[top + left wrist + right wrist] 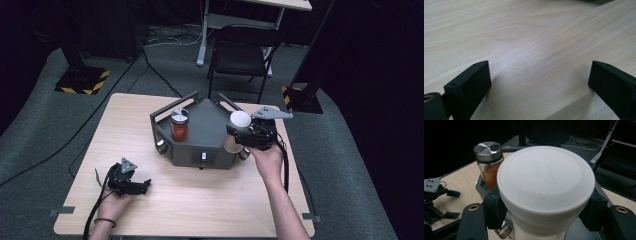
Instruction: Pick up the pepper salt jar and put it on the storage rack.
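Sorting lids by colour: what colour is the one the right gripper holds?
White, clearest in the right gripper view: lid clamped in the right gripper.

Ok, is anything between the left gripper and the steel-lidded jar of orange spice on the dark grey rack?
Nothing visible on the bare wooden table between the left gripper and the dark grey rack. The rack's front wall rises before the steel-lidded spice jar, so approach from above.

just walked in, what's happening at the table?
A person works two hand-held grippers. The right hand-held gripper is clamped on a white-lidded container at the right edge of a dark grey rack. A jar of orange contents stands on the rack's left side. The left hand-held gripper rests open on the wooden table, holding nothing.
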